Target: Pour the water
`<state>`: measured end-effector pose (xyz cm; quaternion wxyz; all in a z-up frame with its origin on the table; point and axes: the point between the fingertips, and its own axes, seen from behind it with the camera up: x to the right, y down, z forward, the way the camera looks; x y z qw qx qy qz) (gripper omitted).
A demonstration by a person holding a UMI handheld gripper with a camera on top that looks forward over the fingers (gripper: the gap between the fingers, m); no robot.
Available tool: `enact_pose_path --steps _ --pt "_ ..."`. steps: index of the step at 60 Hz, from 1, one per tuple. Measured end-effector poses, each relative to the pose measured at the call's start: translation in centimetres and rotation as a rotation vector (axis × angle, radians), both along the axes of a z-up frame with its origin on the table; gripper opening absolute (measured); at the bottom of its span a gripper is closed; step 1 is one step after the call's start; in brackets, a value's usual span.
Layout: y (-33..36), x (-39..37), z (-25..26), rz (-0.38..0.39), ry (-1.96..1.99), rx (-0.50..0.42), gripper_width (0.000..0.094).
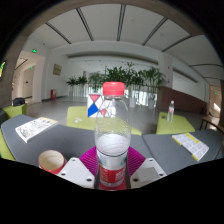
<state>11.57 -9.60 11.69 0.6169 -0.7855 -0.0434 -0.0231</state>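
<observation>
- a printed sheet (pixel 36 127) is lying flat on the grey table (pixel 70 140) far off to the left, well apart from the fingers.
- a small cup (pixel 51 160) with a pinkish rim is sitting on the table just beside the left finger (pixel 78 171), close to the bottle but apart from it.
- the gripper (pixel 113 174) is reaching forward over the table, and its two pale fingers are closing in on the lower body of a clear plastic water bottle (pixel 113 135); the magenta pads (pixel 90 158) are showing at either side of the bottle.
- both fingers are seeming to press on the bottle, though the contact at the sides is hard to make out for sure.
- the bottle is standing upright between the fingers, wearing a red cap (pixel 114 89) on top and a red band of label low down; water is filling much of its body.
- behind the bottle, a red, white and blue carton-like object (pixel 95 106) is standing on the table.
- further back, a row of potted plants (pixel 125 78) is lining a bright hall.
- to the right, a second printed sheet (pixel 192 145) is lying on the table, well apart from the bottle.
- a small clear bottle (pixel 171 110) is standing in the distance on the right.
</observation>
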Motion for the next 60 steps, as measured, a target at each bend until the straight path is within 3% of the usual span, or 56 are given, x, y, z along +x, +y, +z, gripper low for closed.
enact_pose_path --steps 17,29,43,45,46,50,60 --pt "0.1 0.9 -3.9 -0.038 0.069 -0.118 0.0348" --pt "0.2 0.6 -4.3 -0.038 0.038 -0.139 0.0354" --pt "-0.1 0.7 -4.6 -0.035 0.026 -0.170 0.0555" --pt "-0.4 0.8 -4.7 -0.036 0.019 -0.181 0.0664" --pt "-0.4 0.9 -4.8 -0.035 0.016 -0.189 0.0662" --pt "-1.2 0.5 -4.9 -0.038 0.003 -0.212 0.0876" --pt "-4.7 0.6 -4.4 -0.067 -0.002 -0.259 0.0848"
